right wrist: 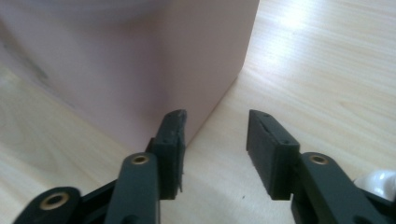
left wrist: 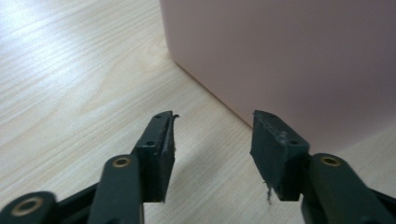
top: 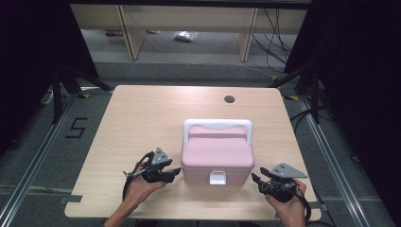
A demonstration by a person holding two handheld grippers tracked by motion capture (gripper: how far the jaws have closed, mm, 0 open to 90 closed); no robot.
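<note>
Two grippers flank a pink lidded box (top: 217, 158) that stands near the front middle of the wooden table (top: 142, 113), its white handle (top: 218, 126) folded back over the lid and its white latch (top: 217, 178) facing the person. The left gripper (top: 176, 172) sits just beside the box's left front corner with its jaws spread and nothing between them; the left gripper view puts the pink wall (left wrist: 280, 56) close ahead and a little to one side. The right gripper (top: 256, 179) is near the right front corner, likewise spread and empty. Judging from this, the likely trouble is a shove: either jaw tip meeting the smooth wall off-centre could slide or turn the box across the table rather than hold it. The walls look too broad for the jaws to span, so a pinch on a corner would probably slip. The latch is small and lies between both tools, and reaching for it at once could make them collide.
</note>
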